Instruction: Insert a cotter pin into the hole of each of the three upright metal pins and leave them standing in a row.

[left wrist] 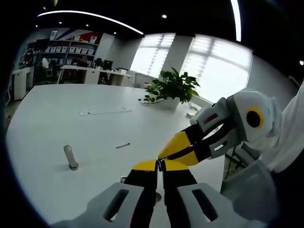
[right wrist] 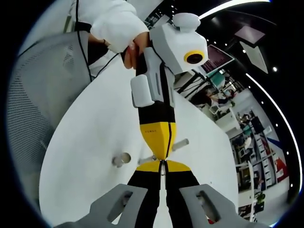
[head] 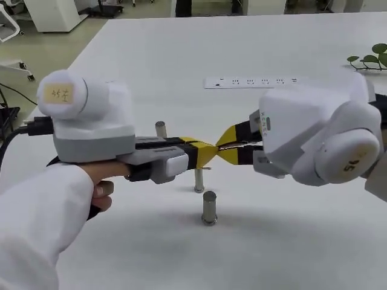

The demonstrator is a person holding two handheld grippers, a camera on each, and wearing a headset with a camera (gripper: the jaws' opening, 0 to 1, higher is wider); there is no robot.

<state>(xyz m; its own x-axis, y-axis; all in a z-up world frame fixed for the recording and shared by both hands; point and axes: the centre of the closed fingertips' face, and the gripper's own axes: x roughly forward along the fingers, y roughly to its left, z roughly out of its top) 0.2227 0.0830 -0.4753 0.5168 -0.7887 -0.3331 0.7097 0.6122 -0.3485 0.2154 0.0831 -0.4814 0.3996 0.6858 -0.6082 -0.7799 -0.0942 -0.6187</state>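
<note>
Nearest: upright metal pin (head: 209, 207), alone on the table (head: 290, 241), in front of both grippers. Behind it, second pin (head: 199, 180), just under the meeting tips. Above: left gripper (head: 208, 150) and right gripper (head: 222, 145) tip to tip, jaws of each pressed together; anything pinched too small to tell. Beyond the left gripper, third pin (head: 161, 129). Farther out, loose cotter pin (left wrist: 122, 145) lying flat.

White table (head: 151, 54): three upright metal pins (head: 209, 207), power strip (head: 251, 81).
</note>
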